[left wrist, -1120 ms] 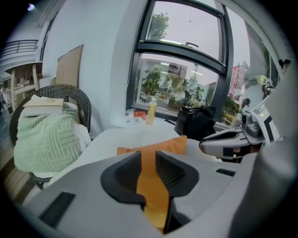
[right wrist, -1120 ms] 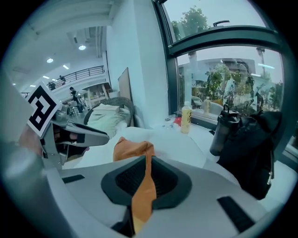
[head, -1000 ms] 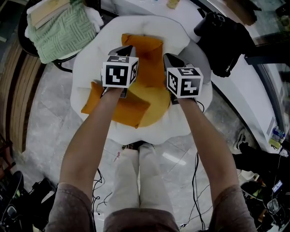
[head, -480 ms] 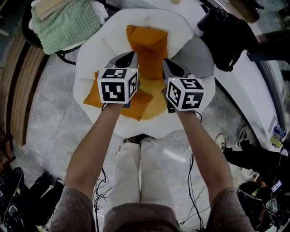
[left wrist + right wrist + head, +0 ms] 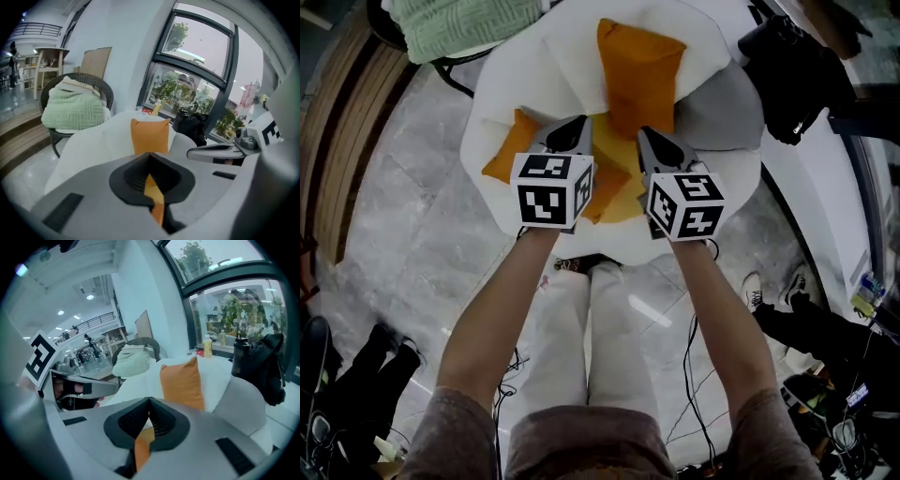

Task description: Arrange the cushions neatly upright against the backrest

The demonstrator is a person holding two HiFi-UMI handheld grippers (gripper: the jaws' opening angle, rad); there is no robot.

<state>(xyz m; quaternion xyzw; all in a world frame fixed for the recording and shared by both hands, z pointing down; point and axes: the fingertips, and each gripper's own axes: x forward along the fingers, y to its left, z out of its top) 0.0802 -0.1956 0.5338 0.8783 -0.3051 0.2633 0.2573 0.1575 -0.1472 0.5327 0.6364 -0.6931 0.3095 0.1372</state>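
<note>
My left tongs (image 5: 577,127) and right tongs (image 5: 647,139) are both clamped on the limp orange cushion (image 5: 602,187) slung between them (soft cloth, long side running tong to tong). Ahead of the tips a second, plumper cushion (image 5: 639,66) stands upright against the white padded backrest (image 5: 553,56), with bare space to its left.
</note>
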